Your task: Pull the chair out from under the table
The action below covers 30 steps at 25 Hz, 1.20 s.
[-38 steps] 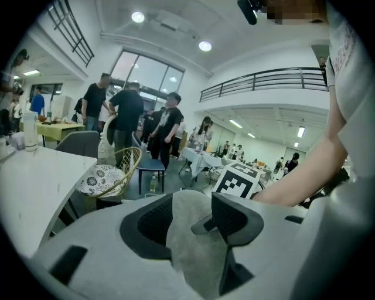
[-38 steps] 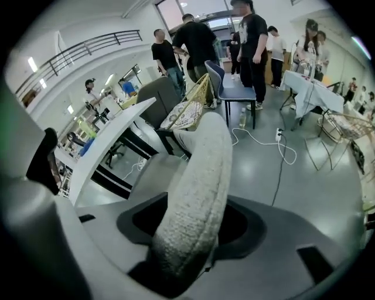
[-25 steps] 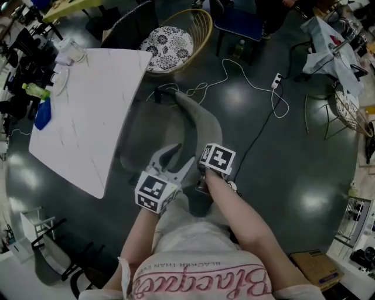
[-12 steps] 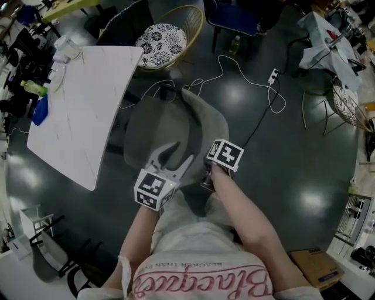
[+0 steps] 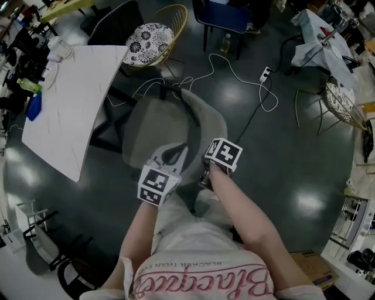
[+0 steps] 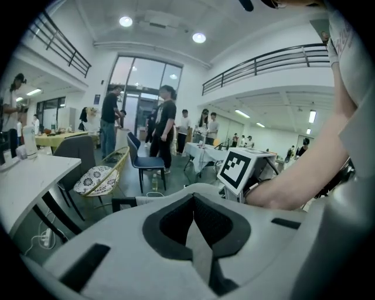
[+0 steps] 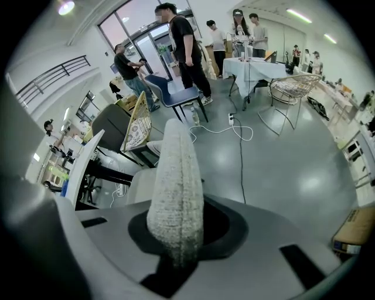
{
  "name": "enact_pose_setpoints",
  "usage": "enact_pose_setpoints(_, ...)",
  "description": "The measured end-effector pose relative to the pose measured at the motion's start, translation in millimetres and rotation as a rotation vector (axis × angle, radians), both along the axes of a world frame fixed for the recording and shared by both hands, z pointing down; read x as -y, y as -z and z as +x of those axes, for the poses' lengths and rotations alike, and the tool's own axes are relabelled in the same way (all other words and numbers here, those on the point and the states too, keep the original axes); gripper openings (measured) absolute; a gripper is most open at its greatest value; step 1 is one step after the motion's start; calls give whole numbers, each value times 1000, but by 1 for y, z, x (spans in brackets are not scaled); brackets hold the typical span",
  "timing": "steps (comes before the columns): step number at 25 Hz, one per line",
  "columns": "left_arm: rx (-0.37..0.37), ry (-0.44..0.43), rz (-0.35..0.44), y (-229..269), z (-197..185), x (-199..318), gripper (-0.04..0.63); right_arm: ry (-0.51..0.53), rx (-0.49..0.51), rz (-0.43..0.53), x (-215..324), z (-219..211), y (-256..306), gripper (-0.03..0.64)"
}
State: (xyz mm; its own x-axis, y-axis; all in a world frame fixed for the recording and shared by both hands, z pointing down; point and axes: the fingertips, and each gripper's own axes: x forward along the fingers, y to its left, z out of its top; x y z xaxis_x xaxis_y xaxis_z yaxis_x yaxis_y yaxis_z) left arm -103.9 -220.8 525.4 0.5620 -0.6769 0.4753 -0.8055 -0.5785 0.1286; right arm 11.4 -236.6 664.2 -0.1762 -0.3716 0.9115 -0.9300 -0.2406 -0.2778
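The grey fabric chair (image 5: 158,126) stands out on the dark floor, clear of the white table (image 5: 70,99) to its left. Its curved backrest (image 5: 208,120) runs toward me. My right gripper (image 5: 204,177) is shut on the near end of that backrest (image 7: 176,187), which fills the gap between its jaws (image 7: 176,240). My left gripper (image 5: 176,154) hovers beside it over the chair's near edge. In the left gripper view its jaws (image 6: 196,234) meet in a line with nothing between them, and the right gripper's marker cube (image 6: 240,170) shows just beyond.
A wicker chair with a patterned cushion (image 5: 151,41) and a blue chair (image 5: 225,17) stand past the table. A white cable with a power strip (image 5: 263,73) lies on the floor. A wire chair (image 5: 343,99) is at right. Several people stand far off (image 6: 161,126).
The chair has slid away from the table toward me with the right gripper on its backrest. The left gripper's jaws went from wide open to shut.
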Motion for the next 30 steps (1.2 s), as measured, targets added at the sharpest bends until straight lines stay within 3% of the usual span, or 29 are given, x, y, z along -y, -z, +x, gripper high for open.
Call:
enact_pose_setpoints(6, 17, -21, -18, 0, 48, -8, 5, -45, -6, 2, -6, 43, 3, 64)
enact_pose_setpoints(20, -3, -82, -43, -4, 95, -15, 5, -70, -28, -2, -26, 124, 3, 66)
enact_pose_setpoints(27, -16, -115, -19, 7, 98, -19, 5, -9, 53, 47, -30, 124, 11, 162)
enact_pose_setpoints(30, -11, -140, -2, 16, 100, -24, 5, -4, 61, 92, -32, 126, 29, 163)
